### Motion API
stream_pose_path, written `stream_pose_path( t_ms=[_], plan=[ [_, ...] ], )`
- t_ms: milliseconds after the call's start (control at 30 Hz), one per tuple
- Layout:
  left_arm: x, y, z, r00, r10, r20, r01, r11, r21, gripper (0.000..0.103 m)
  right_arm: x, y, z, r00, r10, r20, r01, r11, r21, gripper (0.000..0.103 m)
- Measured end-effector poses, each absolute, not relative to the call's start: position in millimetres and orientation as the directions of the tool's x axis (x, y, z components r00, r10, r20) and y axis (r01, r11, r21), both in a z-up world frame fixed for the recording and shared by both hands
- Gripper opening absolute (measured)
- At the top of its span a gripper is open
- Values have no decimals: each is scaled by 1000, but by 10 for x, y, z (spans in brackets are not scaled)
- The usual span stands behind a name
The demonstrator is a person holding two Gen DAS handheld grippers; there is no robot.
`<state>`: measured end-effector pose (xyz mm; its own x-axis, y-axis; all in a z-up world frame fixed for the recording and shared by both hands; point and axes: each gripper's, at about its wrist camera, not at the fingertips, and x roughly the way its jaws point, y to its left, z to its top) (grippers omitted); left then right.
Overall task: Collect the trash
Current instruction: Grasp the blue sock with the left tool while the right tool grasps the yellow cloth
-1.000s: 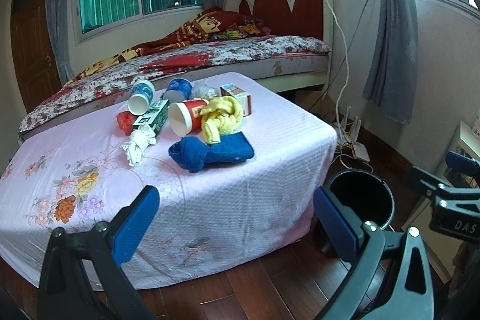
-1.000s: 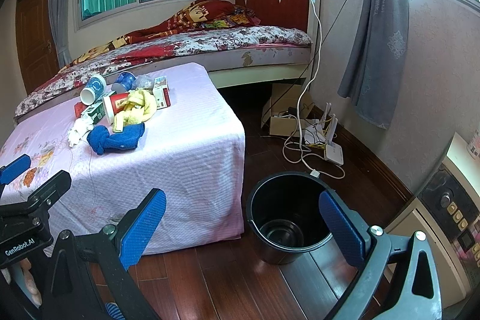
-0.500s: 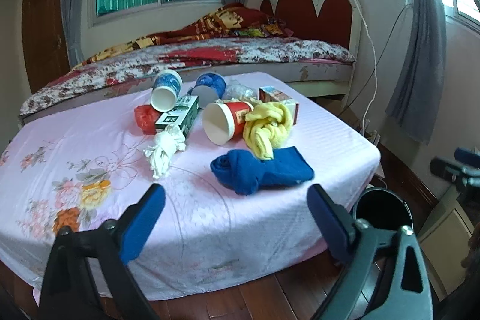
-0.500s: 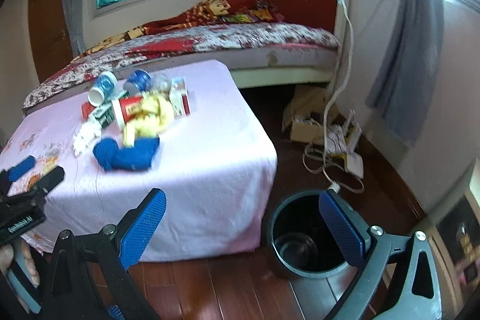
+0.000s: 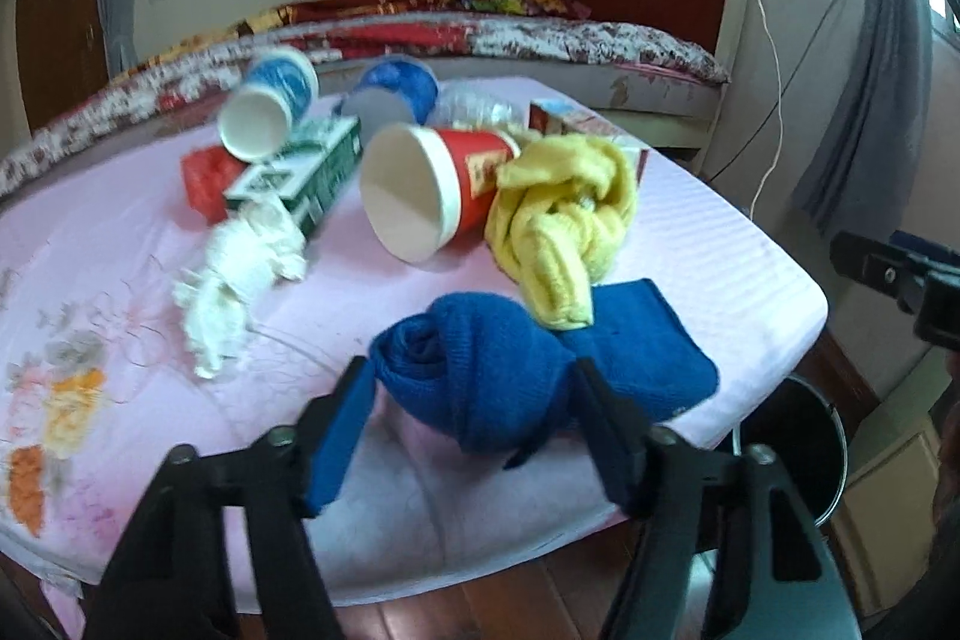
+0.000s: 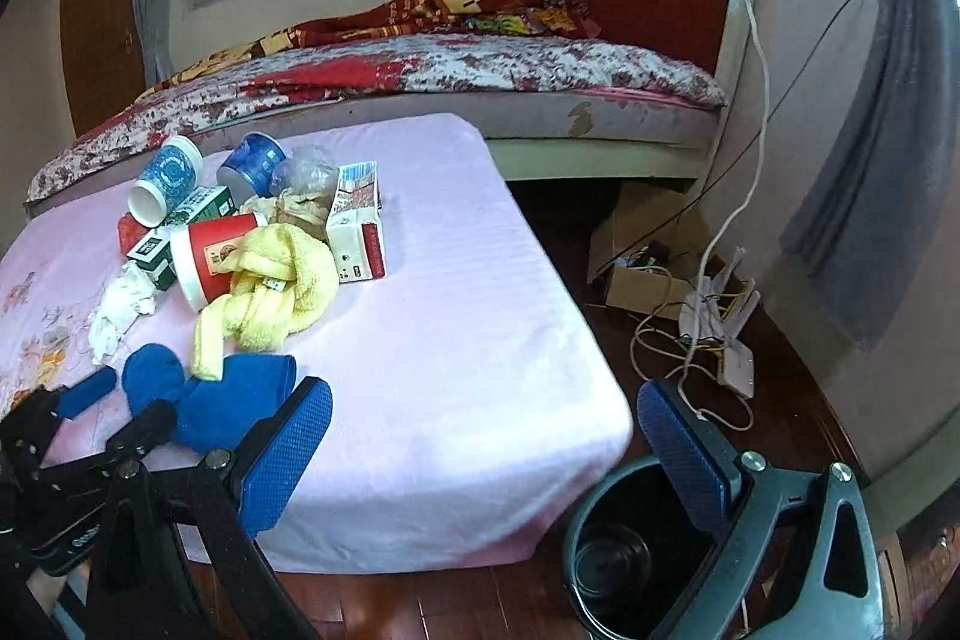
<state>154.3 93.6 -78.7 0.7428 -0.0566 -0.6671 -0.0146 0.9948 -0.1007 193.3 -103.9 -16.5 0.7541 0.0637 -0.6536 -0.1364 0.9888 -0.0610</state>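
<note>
Our worry is the rolled dark-blue terry cloth (image 5: 480, 370) itself: it is soft and bulges wider than the left gripper (image 5: 471, 400), so the pads could bite only the outer fold and let the roll unwind or slide out. The long yellow towel (image 5: 564, 226) drapes onto the flat blue part behind, so lifting the blue one may drag it, and with it the tipped red paper cup (image 5: 432, 190) touching it (everything in this heap leans on something).

The left gripper's jaws have just been closing, and they now stand partly spread on either side of the blue roll; the right pad looks to meet the cloth, while a sliver of pink sheet shows beside the left pad, so we judge the pinch not yet made.

The right gripper (image 6: 480, 448) hangs wide open and empty over the corner of the pink-covered low table (image 6: 480, 340), above the black round bucket (image 6: 606, 550) on the floor, where we take the trash to belong. The crumpled white tissue (image 5: 240, 274) and cups lie farther back.
</note>
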Motion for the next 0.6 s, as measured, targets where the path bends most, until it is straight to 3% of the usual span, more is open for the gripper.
stream_pose_path(
  t_ms=[67,133,200,400,467,533,600],
  plan=[
    [1602,971,-826,743,-86,-664,-9,990,-139,58,2050,-966,-227,742,83,-665,-157,986,-53,103],
    [1625,990,-830,746,-107,-657,5,988,-156,42,2139,-874,-258,733,113,-670,-182,983,-34,103],
    [1564,1061,-797,754,-124,-645,12,985,-174,37,2210,-780,-276,729,139,-670,-207,978,-23,103],
    [1427,1381,-742,778,-54,-626,-55,987,-154,36,2457,-347,-356,712,226,-665,-287,958,18,103],
    [1483,1457,-731,782,-16,-623,-80,989,-126,36,2539,-191,-419,701,249,-668,-316,949,23,98],
    [1547,1518,-711,784,5,-620,-93,990,-110,36,2626,-49,-513,677,265,-687,-343,939,24,86],
    [1592,1573,-708,783,15,-622,-103,989,-106,36,2713,56,-608,656,275,-703,-359,933,29,83]
  ],
)
